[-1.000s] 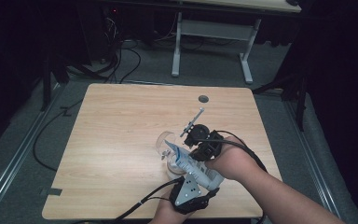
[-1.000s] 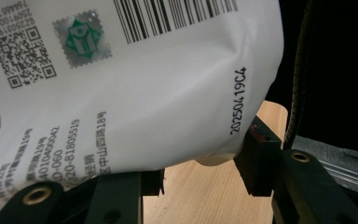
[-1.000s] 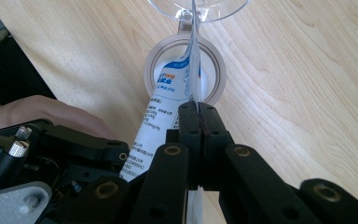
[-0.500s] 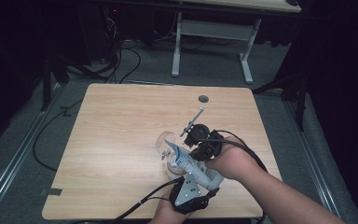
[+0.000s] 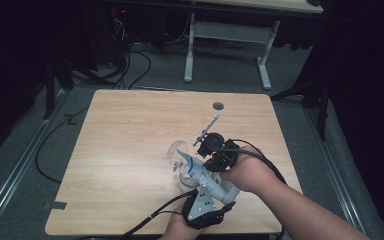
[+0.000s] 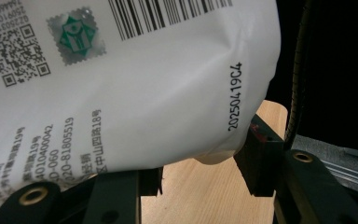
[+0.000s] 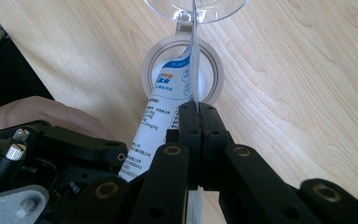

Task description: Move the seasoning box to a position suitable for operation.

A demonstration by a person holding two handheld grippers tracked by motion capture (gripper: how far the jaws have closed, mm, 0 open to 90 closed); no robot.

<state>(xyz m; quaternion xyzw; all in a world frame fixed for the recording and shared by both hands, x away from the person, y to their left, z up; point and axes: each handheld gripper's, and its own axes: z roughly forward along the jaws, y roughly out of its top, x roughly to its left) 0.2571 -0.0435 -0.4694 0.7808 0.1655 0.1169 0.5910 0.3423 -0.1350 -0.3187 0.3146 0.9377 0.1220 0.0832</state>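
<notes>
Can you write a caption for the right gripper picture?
Right gripper pinches the edge of a white pouch above a clear round container.

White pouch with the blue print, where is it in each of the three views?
High view: the white pouch sits low, just right of centre, slanting up to the left.
Left gripper view: it covers the upper left, barcode at the top.
Right gripper view: it runs up the centre-left, across a tape ring.
Shared landmark: the wooden tabletop.
</notes>
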